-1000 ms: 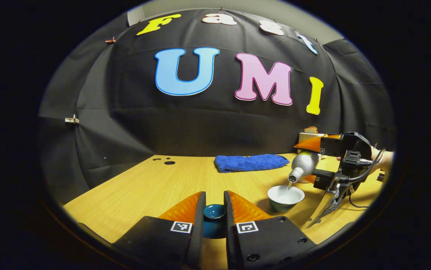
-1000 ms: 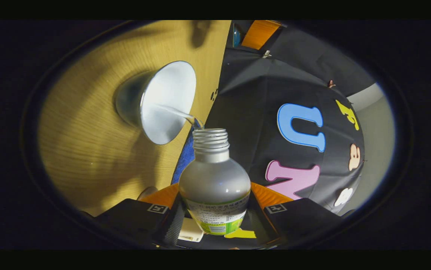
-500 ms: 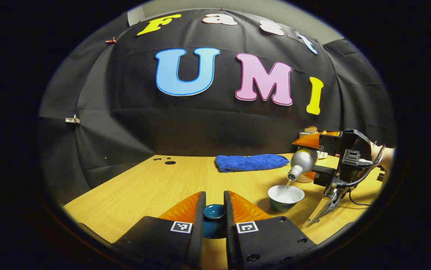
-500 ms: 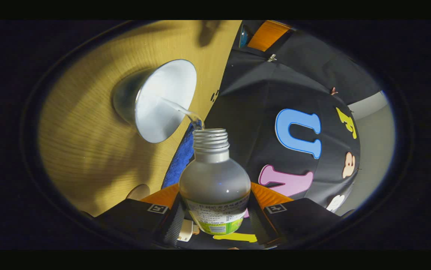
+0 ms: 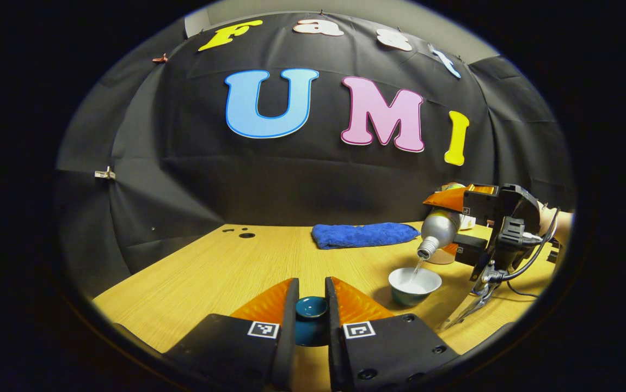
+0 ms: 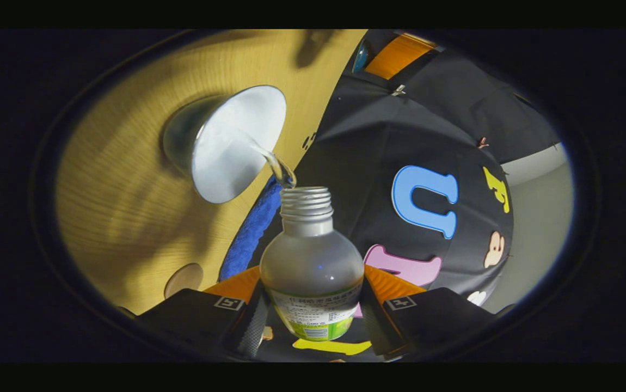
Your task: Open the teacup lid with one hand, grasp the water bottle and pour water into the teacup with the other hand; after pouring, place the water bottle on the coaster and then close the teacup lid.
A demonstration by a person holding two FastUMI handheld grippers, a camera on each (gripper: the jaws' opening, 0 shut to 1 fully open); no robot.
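My left gripper [image 5: 311, 313] is shut on the dark teal teacup lid [image 5: 311, 307], held low over the wooden table [image 5: 226, 272]. To the right stands the uncovered teacup [image 5: 415, 284], white inside. My right gripper [image 6: 311, 305] is shut on a clear water bottle [image 6: 311, 267], uncapped and tipped mouth-down. A thin stream of water runs from the bottle's mouth into the teacup [image 6: 231, 144]. In the left gripper view the tilted water bottle [image 5: 437, 233] hangs just above and right of the cup, with the right gripper [image 5: 457, 223] around it. A round coaster [image 6: 183, 279] lies on the table near the bottle.
A folded blue towel [image 5: 363, 236] lies at the back of the table, behind the cup. Small dark holes [image 5: 245, 236] mark the tabletop at the back left. A hand [image 5: 558, 226] holds the right gripper at the far right, with a cable hanging from it.
The right gripper has lifted the bottle slightly higher and turned a little while water keeps flowing into the cup. The left gripper and lid have stayed still.
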